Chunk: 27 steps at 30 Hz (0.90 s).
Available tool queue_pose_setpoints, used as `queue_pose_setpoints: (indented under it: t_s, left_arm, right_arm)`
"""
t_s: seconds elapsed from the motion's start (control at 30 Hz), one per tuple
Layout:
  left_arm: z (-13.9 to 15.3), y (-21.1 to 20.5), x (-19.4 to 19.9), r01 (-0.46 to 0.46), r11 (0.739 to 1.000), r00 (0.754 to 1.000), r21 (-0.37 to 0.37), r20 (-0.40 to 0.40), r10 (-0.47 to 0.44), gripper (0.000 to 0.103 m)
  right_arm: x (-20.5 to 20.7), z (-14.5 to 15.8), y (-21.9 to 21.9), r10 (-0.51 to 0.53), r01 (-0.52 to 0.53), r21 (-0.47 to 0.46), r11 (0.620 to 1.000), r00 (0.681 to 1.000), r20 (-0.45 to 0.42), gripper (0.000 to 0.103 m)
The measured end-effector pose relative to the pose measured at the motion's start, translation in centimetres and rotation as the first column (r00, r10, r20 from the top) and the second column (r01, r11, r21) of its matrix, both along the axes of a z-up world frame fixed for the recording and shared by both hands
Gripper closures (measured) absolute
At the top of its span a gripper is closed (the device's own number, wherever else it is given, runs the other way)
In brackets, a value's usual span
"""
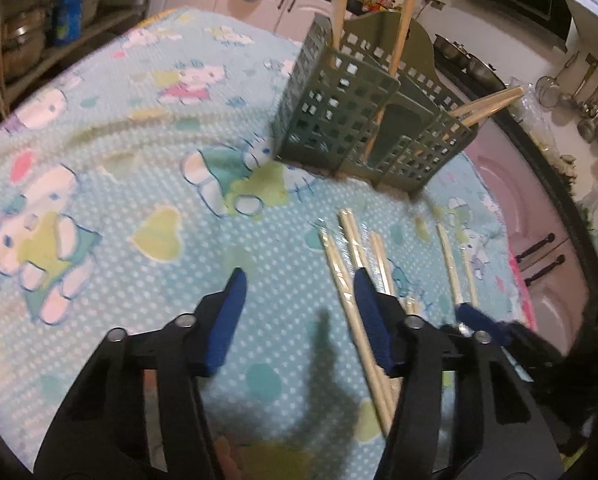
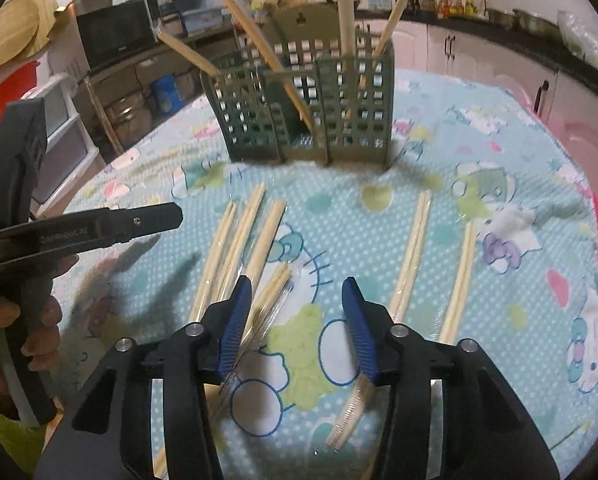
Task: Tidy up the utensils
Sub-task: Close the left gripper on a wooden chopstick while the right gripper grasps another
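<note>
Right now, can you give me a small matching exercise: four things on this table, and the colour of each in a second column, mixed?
Things:
1. utensil holder
2. chopsticks
3. fingers
4. tablecloth

Colours:
A. light blue with cartoon cats
B. dark green
C. blue pads on black
D. pale wood

Pairs: 1-B, 2-D, 3-C, 4-A

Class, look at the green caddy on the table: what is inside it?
The caddy holds several upright chopsticks leaning in its compartments. Their lower ends are partly hidden behind the lattice walls, so the bottom cannot be seen.
</note>
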<state>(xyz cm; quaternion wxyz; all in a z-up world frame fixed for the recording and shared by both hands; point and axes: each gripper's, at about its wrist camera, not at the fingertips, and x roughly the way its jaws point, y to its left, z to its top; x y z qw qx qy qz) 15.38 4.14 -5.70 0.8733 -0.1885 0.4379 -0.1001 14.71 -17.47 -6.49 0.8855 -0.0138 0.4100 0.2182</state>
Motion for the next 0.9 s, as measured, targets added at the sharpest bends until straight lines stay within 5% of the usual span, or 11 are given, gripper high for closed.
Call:
queue_pose_setpoints:
  t_s: [0.2,0.7,0.9]
  left_arm:
    - [-1.0,-0.8,0.5,0.033,0.997,0.999,-0.065,-0.037,-0.036,0.082]
    - [-1.8,-2.0,4.0,0.028,0.998,0.996,-0.057,-0.080,-0.032,0.084]
    - [-1.9,-2.1,5.0,0.027,0.999,0.996,-0.045,-0.086,-0.030,0.084]
  right_arm:
    - [1.2,-1.0,0.8,0.004,-0.003,0.012,1.000,0.999,-0.048,0.067]
    - [3.8,-1.8,1.3,-0.015,0.014,-0.009,1.000,0.997,-0.077,0.084]
    - [4.4,-1.7,0.2,-0.031,0.037,0.051,0.998,0.994,-0.101,0.093]
